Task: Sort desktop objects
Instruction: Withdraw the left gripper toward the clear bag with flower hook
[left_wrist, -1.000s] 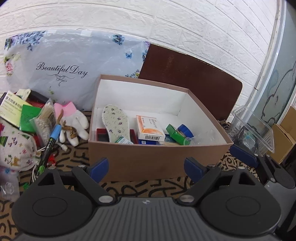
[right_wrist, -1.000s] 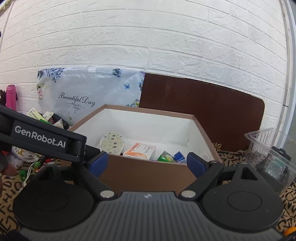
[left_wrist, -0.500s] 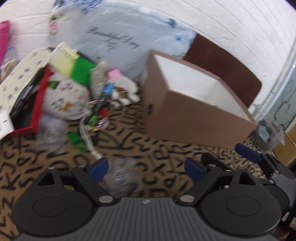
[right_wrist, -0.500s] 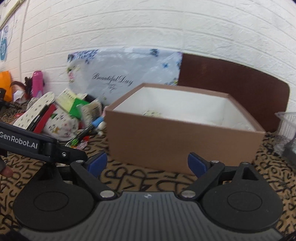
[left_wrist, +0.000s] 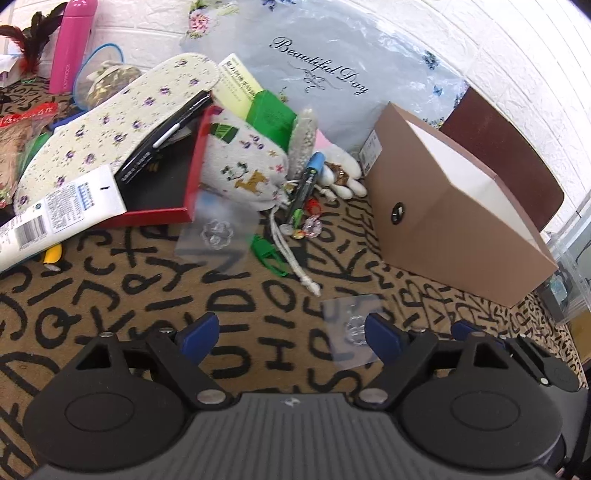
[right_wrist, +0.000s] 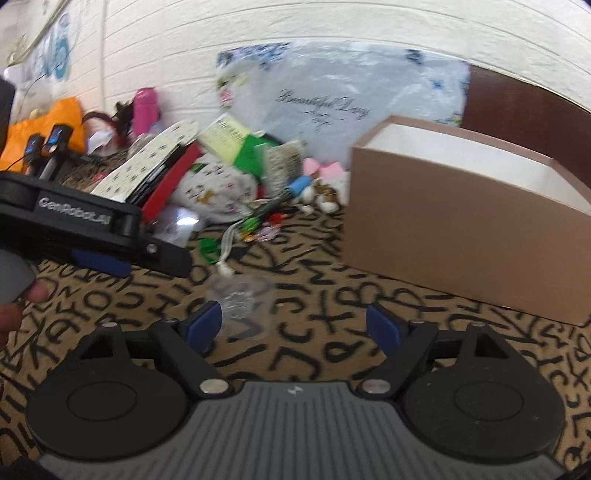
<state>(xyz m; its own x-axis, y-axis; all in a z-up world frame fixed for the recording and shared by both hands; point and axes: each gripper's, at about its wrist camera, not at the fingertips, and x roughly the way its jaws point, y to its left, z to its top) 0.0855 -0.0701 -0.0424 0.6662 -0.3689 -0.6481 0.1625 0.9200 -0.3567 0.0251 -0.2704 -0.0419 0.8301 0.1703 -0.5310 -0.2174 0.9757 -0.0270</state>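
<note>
Left wrist view: a small clear plastic sachet holding a flower-shaped transparent trinket (left_wrist: 352, 328) is lying flat on the letter-printed tan mat (left_wrist: 229, 317), at about 3 o'clock of the gap between the left gripper (left_wrist: 291, 332) fingers, just beside the right-hand blue pad (left_wrist: 382, 338). A second clear sachet of the same kind (left_wrist: 218, 232) is lying at 11 o'clock, against the red-edged tray (left_wrist: 194, 177).

Handling estimate: very light, thin, limp film, slippery on the mat, so likely to skate or fold under a pad. The stiff trinket in the middle is probably the best hold; pinching bare film at an edge risks slipping.

Left gripper: fingers standing wide, closing slightly, nothing between the pads. Right gripper (right_wrist: 295, 323): fingers also wide, having just been closing a little, empty; in its view the near sachet (right_wrist: 240, 299) is sitting at 11 o'clock, just beyond the left blue pad (right_wrist: 205, 321).

Outward: brown cardboard box with white interior (left_wrist: 443, 206) at 1 o'clock, well apart from the sachet. At 11 to 12 o'clock a pile: grey drawstring pouch with reindeer print (left_wrist: 243, 170), green carton (left_wrist: 271, 116), floral insole (left_wrist: 110, 125), blue-capped marker (left_wrist: 306, 184).

Readable writing: "Beautiful Day" on the pale floral plastic bag (left_wrist: 325, 70); "GenRobot.AI" on the left gripper's side (right_wrist: 74, 212), right wrist view. Pink bottle (left_wrist: 72, 44) lettering too small to read.
</note>
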